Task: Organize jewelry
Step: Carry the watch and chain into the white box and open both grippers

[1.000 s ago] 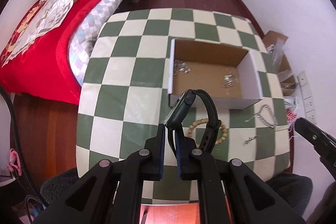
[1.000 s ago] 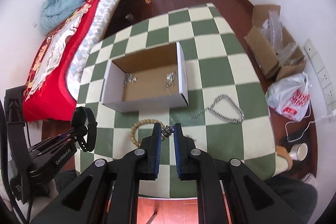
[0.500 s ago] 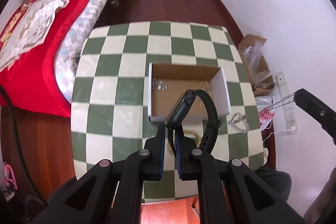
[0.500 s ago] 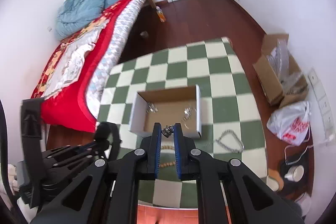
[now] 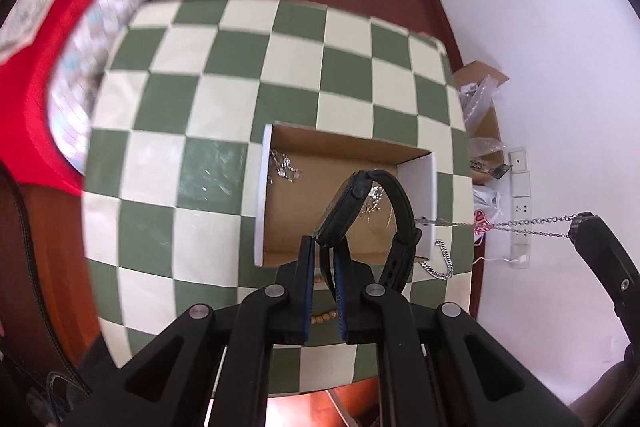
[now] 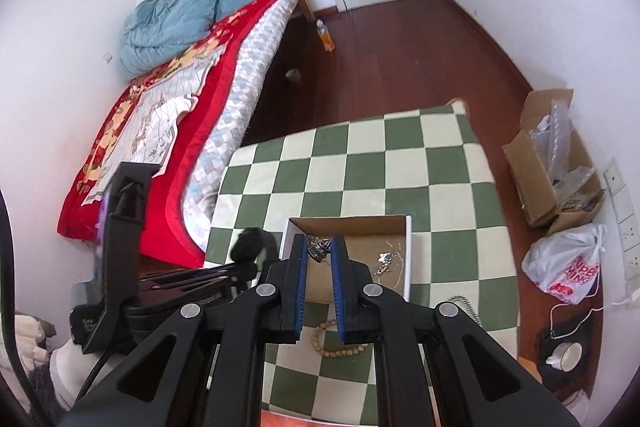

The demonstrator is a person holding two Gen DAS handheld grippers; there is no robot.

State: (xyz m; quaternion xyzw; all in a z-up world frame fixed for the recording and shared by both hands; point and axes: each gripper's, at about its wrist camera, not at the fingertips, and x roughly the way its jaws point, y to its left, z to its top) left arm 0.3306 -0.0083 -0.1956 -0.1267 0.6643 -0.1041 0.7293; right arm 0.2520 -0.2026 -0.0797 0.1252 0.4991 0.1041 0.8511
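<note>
Now that both grippers have lifted away from the checkered table (image 5: 208, 75) over the last second, the two pieces ride above the cardboard box (image 5: 426, 195), which suggests the drop-in step comes next. The left gripper (image 5: 323, 251), at 6 o'clock in its own view, is clamped on the strap of the black watch (image 5: 348, 207), tilted toward 1 o'clock above the box floor. The right gripper (image 6: 319, 251) pinches the silver necklace (image 5: 520, 225), whose chain stretches from 3 o'clock toward the box's right wall. The bead bracelet (image 6: 340, 341) and another chain (image 5: 442, 263) remain on the table, so sorting looks unfinished.
</note>
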